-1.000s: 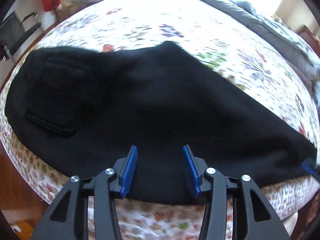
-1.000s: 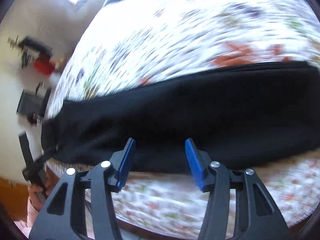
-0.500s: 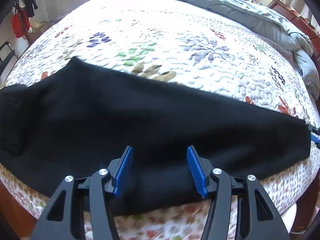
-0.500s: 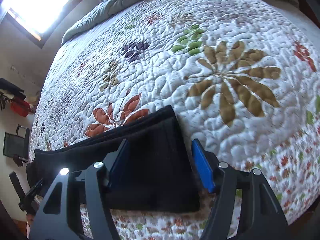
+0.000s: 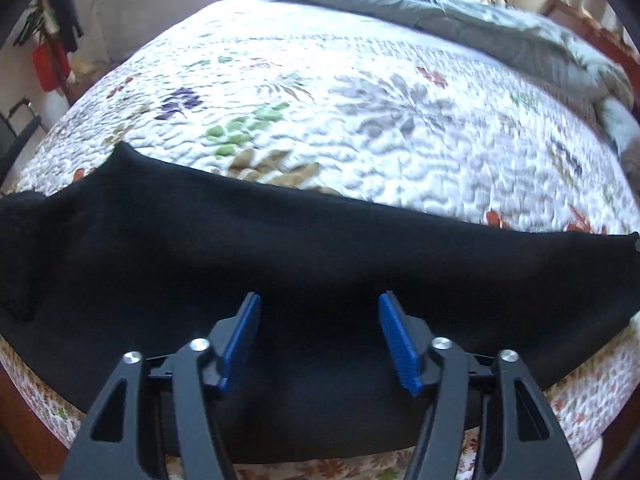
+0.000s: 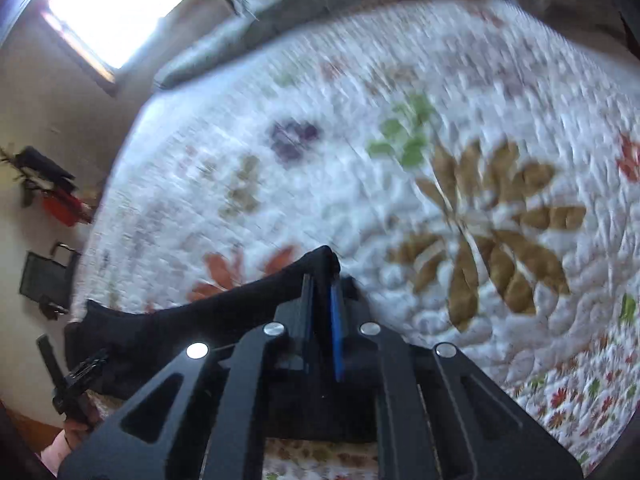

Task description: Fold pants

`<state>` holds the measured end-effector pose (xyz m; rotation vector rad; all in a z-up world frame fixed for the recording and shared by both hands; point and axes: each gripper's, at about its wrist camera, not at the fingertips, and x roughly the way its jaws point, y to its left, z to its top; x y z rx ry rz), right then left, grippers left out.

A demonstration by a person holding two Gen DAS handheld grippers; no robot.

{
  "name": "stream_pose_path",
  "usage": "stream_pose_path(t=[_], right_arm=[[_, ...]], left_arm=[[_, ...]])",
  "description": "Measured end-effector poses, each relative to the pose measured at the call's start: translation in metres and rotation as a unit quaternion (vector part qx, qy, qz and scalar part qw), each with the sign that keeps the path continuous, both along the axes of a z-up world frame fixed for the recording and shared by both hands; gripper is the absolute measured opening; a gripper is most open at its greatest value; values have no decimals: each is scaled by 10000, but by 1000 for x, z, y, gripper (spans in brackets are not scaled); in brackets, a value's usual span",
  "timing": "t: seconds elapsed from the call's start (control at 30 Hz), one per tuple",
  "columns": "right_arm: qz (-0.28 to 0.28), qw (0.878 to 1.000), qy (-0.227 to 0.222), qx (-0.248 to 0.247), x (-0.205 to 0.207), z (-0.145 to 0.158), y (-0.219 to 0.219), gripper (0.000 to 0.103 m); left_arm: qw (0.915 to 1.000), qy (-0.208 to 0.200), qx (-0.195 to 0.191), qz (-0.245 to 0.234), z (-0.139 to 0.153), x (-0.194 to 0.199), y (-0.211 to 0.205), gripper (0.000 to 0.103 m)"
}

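My right hand-held gripper [image 6: 322, 280] is clamped on the pants [image 5: 280, 248] at the hem end; my left hand-held gripper [image 5: 318, 320] hovers apart at lower centre. They lie lengthwise; the crosswise fold isn't done.

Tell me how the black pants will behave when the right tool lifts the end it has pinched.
The pants look soft and floppy, so they will probably drape and trail. The right tool pinches bunched cloth; the grip likely holds. The quilt is textured, so dragging may catch.
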<state>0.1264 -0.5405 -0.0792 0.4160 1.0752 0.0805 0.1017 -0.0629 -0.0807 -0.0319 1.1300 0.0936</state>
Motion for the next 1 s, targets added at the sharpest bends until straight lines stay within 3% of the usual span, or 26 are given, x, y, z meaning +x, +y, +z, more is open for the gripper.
stream_pose_path(t=[0.1,0.17,0.23,0.4,0.53,0.7,0.8,0.87,0.9,0.93,1.0], right_arm=[[-130,9998,167,14,-4,-12,-3,29],[-241,9997,72,47,-18,-3,-6,36],[-346,9994,17,18,-37,7,-6,50],[-430,9984,173,316,-90,12,5,66],[-548,9898,403,1254,-112,-14,13,66],[-970,9754,481,1918,-104,-47,6,72],[-1113,9683,229,2224,-92,-53,4,69],[-1151,9658,213,2314,-85,-57,5,53],[-1252,9645,228,2312,-82,-58,4,27],[-1338,9620,186,2372,-81,-57,2,10],[-1282,9548,-126,2678,-82,-43,-1,9]], left_arm=[[9990,18,421,-110,-9,2,-13,68],[9988,16,474,-135,-7,3,-15,68],[9997,60,223,-69,-1,3,-12,67],[9995,-43,-272,-161,16,-5,-26,67],[9976,22,-514,-469,17,-9,-49,68],[9969,187,-533,-549,9,-11,-56,68],[9978,219,-469,-421,6,-14,-47,68],[9981,251,-477,-291,4,-14,-38,70],[9982,255,-494,-220,4,-15,-32,71],[9984,246,-483,-182,4,-15,-29,71],[9988,232,-427,-113,6,-16,-22,71]])
